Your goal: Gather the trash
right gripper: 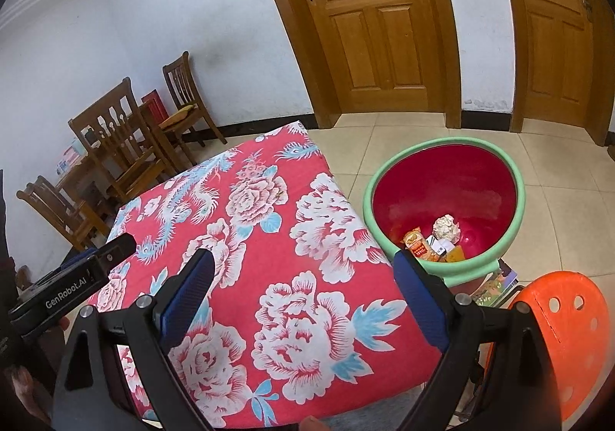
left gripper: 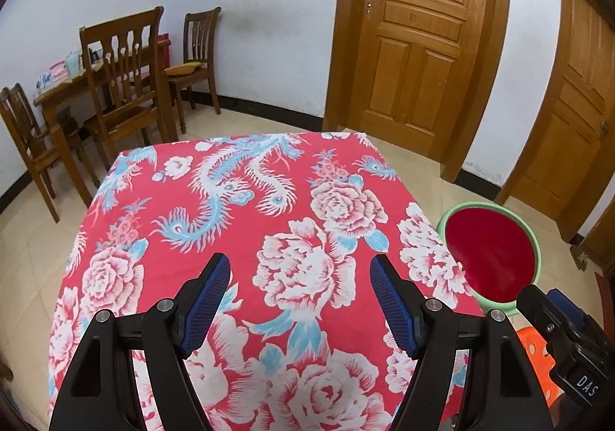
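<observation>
Floral tablecloth (left gripper: 238,223) lies bare to its edges beneath both parted, empty-handed tongs, left (left gripper: 300,300) and right (right gripper: 303,300).

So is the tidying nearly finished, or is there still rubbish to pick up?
It looks about done. The flowered tablecloth shows no litter in either view, and the green bin beside the table already holds a crumpled paper ball and snack wrappers. Nothing is in hand: the left gripper and right gripper are both open and empty. No trash left in view.
</observation>
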`<state>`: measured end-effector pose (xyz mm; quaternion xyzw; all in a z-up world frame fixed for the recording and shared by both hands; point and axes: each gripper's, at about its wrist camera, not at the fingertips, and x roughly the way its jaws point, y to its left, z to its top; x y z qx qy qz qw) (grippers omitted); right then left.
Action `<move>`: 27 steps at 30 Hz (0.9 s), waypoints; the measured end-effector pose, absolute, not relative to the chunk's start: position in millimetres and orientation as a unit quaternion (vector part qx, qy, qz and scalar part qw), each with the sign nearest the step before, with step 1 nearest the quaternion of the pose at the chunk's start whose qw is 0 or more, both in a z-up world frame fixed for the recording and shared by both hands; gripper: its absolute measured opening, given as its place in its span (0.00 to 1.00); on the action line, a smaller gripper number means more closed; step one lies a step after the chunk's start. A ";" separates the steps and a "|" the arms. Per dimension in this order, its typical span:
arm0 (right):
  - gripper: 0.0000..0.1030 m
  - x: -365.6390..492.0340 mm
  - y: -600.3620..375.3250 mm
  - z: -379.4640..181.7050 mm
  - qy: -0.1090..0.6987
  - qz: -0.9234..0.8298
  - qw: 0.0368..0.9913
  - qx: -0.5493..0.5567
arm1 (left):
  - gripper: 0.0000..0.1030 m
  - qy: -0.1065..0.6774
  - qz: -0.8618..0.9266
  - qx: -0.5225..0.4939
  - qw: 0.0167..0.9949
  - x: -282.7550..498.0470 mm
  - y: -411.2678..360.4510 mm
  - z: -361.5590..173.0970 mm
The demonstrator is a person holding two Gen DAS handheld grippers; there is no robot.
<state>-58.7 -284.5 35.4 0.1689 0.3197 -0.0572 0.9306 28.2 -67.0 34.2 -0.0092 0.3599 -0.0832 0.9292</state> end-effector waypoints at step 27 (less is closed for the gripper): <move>0.90 -59.2 -285.5 35.3 0.320 -0.058 0.931 0.169 | 0.74 0.359 -0.085 -0.007 0.930 26.1 -69.4 35.6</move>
